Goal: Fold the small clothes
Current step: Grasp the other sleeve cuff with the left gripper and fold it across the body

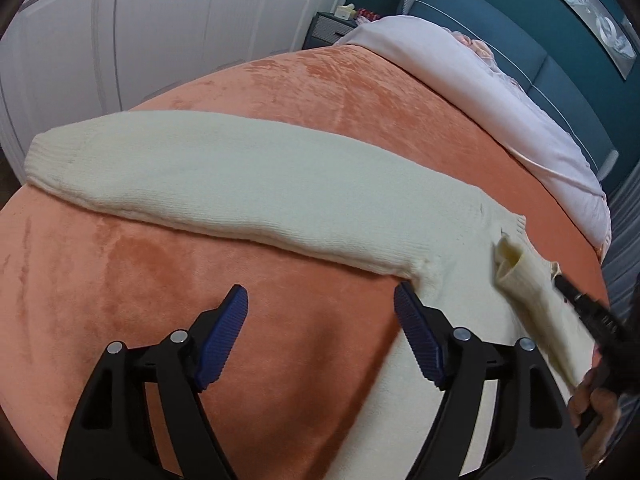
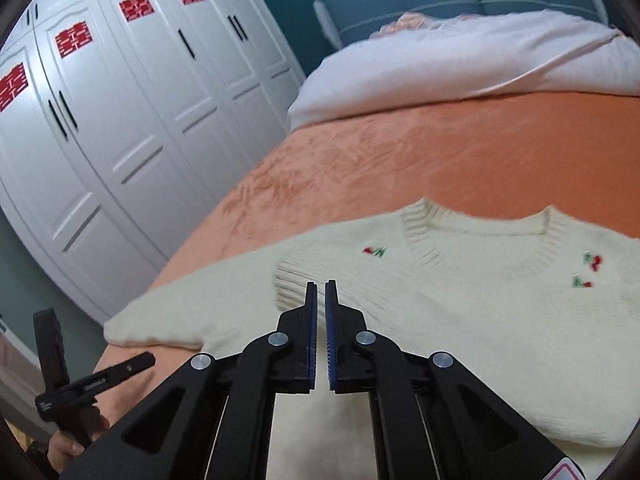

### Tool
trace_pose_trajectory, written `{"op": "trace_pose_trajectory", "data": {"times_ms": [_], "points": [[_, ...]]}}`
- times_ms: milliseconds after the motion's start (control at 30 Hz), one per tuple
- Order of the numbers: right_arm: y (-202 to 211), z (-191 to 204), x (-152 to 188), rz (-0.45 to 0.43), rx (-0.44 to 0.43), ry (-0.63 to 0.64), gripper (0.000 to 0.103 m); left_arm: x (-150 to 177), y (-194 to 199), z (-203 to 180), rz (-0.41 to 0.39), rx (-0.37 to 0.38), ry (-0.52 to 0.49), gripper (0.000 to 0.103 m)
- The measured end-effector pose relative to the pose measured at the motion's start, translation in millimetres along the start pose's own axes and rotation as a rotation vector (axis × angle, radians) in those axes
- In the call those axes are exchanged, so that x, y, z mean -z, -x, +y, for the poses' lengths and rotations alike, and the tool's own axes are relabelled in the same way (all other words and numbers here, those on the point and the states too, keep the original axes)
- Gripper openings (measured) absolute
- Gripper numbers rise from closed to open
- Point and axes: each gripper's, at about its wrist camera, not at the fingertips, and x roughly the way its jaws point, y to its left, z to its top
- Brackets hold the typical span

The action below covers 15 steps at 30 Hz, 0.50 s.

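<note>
A cream knit sweater (image 2: 460, 312) with small cherry motifs lies face up on the orange bed blanket (image 2: 440, 160). Its left sleeve (image 1: 224, 184) stretches straight out across the blanket. Its other sleeve (image 1: 532, 300) lies folded over the body, ribbed cuff (image 2: 292, 284) toward the middle. My left gripper (image 1: 320, 304) is open and empty, just above the blanket below the outstretched sleeve's armpit. My right gripper (image 2: 320, 286) has its jaws nearly together at the folded sleeve's cuff; a narrow gap shows and I cannot tell whether cloth is pinched. It also shows in the left wrist view (image 1: 580, 304).
A pale pink duvet (image 1: 500, 92) is heaped at the head of the bed by a blue headboard (image 1: 520, 32). White wardrobe doors (image 2: 120, 140) stand along the bed's left side. A nightstand (image 1: 332, 28) sits by the headboard.
</note>
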Motion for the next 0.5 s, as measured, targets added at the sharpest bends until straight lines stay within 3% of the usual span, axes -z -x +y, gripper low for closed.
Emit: {"op": "trace_pose_trajectory", "data": {"times_ms": [67,167,233,300,400,433,467,500], "points": [[-32,5,18,0.114,0.096,0.054,0.008,-7,-2,15,-0.002,-0.007,0.069,0.076],[-1,11,35,0.034,0.089,0.023,0.009,-24,-4,44,-0.056,-0.073,0.17,0.085],[36,14,48,-0.025,0.1,0.01,0.021,-38,-8,65,-0.089,-0.128,0.224,0.085],[76,16,68,-0.071,0.129,0.006,0.051,-49,-14,86,-0.097,-0.163,0.302,0.085],[122,11,109,-0.098,0.141,-0.05,0.057,-60,-22,108,-0.116,-0.17,0.409,0.083],[134,8,124,-0.097,0.139,-0.077,0.057,-64,-23,107,-0.125,-0.184,0.421,0.081],[145,6,139,-0.094,0.139,-0.102,0.058,-67,-24,105,-0.127,-0.19,0.427,0.07],[154,2,153,-0.083,0.141,-0.127,0.058,-72,-26,104,-0.12,-0.172,0.431,0.05]]}}
